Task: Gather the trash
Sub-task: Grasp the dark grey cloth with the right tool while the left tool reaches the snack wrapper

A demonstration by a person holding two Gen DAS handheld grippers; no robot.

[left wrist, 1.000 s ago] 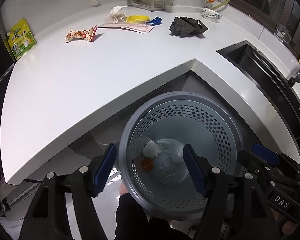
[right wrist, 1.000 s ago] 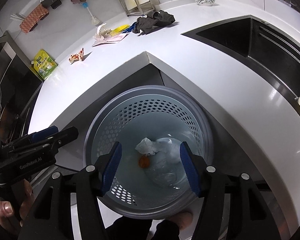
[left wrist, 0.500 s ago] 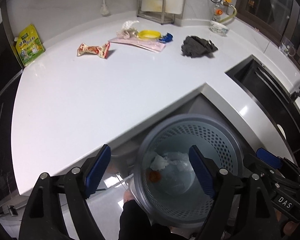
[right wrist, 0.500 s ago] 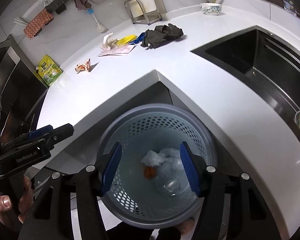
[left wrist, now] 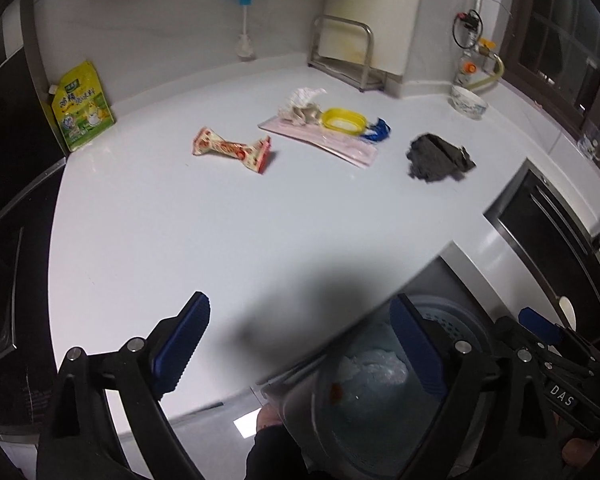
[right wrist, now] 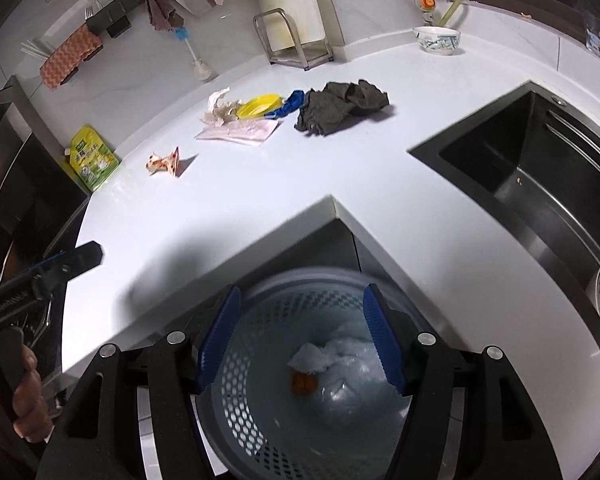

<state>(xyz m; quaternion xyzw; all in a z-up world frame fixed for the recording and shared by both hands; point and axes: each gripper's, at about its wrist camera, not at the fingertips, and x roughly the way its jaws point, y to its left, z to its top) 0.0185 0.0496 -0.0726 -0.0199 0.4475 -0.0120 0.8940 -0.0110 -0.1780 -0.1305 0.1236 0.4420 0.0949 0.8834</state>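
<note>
On the white counter (left wrist: 228,232) lie a red snack wrapper (left wrist: 234,151), a pink packet (left wrist: 324,142) with crumpled paper (left wrist: 302,106), a yellow lid (left wrist: 344,121) and a blue scrap (left wrist: 376,130). They also show in the right wrist view: the wrapper (right wrist: 164,162), the packet (right wrist: 240,133), the lid (right wrist: 260,105). The grey perforated bin (right wrist: 300,360) stands below the counter corner and holds a tissue (right wrist: 310,358) and an orange bit. My left gripper (left wrist: 300,344) is open and empty over the counter's front edge. My right gripper (right wrist: 300,338) is open and empty above the bin.
A dark rag (left wrist: 438,158) lies right of the trash. A green-yellow pouch (left wrist: 82,106) leans at the far left. A metal rack (left wrist: 342,54) and a bowl (left wrist: 468,102) stand at the back. A black sink (right wrist: 540,160) is on the right.
Both grippers have risen and tilted up toward the counter. The bin has slid to the bottom of both views. The left gripper has moved over the counter edge. Both stay open.
</note>
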